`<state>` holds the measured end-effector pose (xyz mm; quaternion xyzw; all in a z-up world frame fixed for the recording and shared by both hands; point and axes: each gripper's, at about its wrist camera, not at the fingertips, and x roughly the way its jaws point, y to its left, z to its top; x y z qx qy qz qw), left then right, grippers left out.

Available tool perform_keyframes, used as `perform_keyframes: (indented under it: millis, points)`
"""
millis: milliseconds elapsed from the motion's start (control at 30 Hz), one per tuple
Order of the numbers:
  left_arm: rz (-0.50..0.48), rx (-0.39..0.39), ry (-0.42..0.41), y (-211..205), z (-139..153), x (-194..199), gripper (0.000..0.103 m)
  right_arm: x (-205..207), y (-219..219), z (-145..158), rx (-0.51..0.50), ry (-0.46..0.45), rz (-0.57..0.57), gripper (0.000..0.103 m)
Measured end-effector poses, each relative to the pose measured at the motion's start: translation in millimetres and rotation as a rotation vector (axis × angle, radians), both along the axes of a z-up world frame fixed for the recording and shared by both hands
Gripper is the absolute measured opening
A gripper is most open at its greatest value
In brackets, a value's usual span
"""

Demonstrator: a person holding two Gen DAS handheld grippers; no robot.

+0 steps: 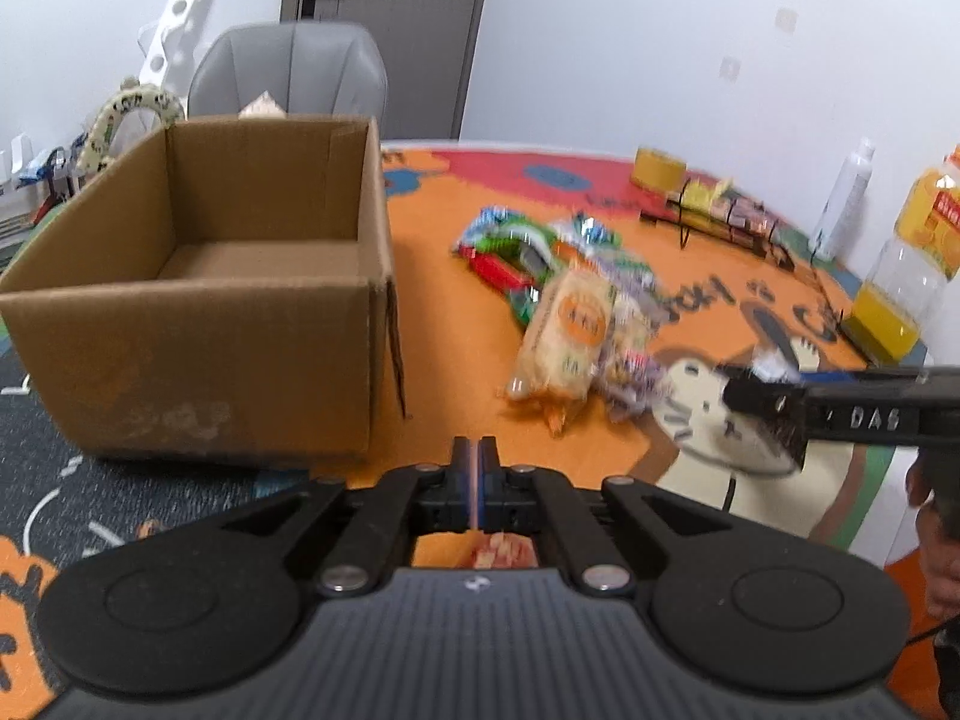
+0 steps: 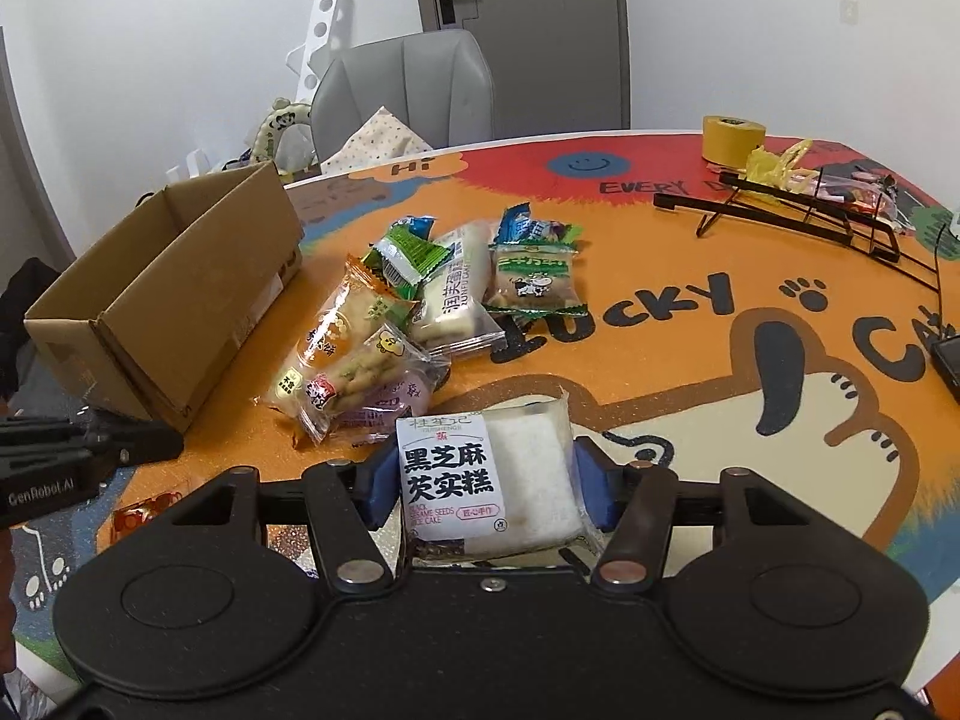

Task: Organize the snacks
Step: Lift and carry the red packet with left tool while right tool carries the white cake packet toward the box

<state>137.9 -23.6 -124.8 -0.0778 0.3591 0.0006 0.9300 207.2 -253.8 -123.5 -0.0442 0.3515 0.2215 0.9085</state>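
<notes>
The box point(image 1: 198, 258) at the counter's point(image 2: 660, 360) left edge is empty. The right hand-held gripper point(image 2: 489, 483) clamps a rice cake point(image 2: 489, 474); the left hand-held gripper point(image 1: 478, 480) pinches a thin wrapper. The pile point(image 2: 408, 324) remains mid-counter.

Grey chair point(image 2: 414, 90) behind the table, yellow tape roll point(image 2: 732, 138), black wire rack point(image 2: 798, 210) — oil bottle point(image 1: 912, 252), perhaps.

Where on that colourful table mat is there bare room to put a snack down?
Inside the brown cardboard box, which looks empty. Also the orange mat between the heap of snack packets and the black wire rack. Around the heap it is crowded.
</notes>
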Motion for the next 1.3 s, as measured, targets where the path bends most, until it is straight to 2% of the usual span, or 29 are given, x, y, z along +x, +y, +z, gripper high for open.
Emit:
perform_keyframes:
  millis: [67,133,200,267,533,633,667,700,767,800,1300]
  points:
    - [-0.025,0.019,0.018,-2.4,0.7,-5.2,0.007,-2.9,-3.6,0.3,0.005,0.001,-0.003,0.056]
    - [-0.063,0.020,0.009,-4.7,3.5,-13.2,0.020,-4.4,-6.5,-0.2,0.014,0.008,-0.006,0.056]
    - [-0.063,0.017,-0.015,-5.3,6.6,-20.0,0.054,-4.5,-7.8,-1.8,0.022,0.015,-0.011,0.056]
    - [-0.053,0.022,-0.042,-4.6,8.2,-24.0,0.062,-5.2,-6.9,-3.2,0.019,0.016,-0.016,0.056]
    - [-0.089,0.025,0.008,-8.6,-3.1,-27.1,0.061,-15.5,-2.4,0.1,0.014,0.008,-0.006,0.056]
    - [-0.104,0.040,0.034,-12.0,-13.6,-27.3,0.053,-19.5,0.8,-0.1,0.015,0.007,0.003,0.056]
    - [-0.100,0.045,0.042,-11.9,-16.7,-27.7,0.041,-20.9,2.4,-0.6,0.013,0.007,0.007,0.056]
    - [-0.086,0.047,0.051,-10.4,-19.6,-27.9,0.021,-21.9,3.2,-0.7,0.013,0.008,0.010,0.056]
    - [-0.073,0.009,0.046,-4.1,-19.4,-29.7,0.018,-23.4,5.7,-0.3,0.013,0.009,0.014,0.056]
    - [-0.072,-0.006,0.041,-1.4,-18.1,-30.7,0.018,-23.7,7.1,0.6,0.013,0.007,0.015,0.056]
    - [-0.001,0.029,-0.083,21.5,26.5,-37.6,0.018,-22.8,27.0,26.6,0.040,-0.043,0.062,0.056]
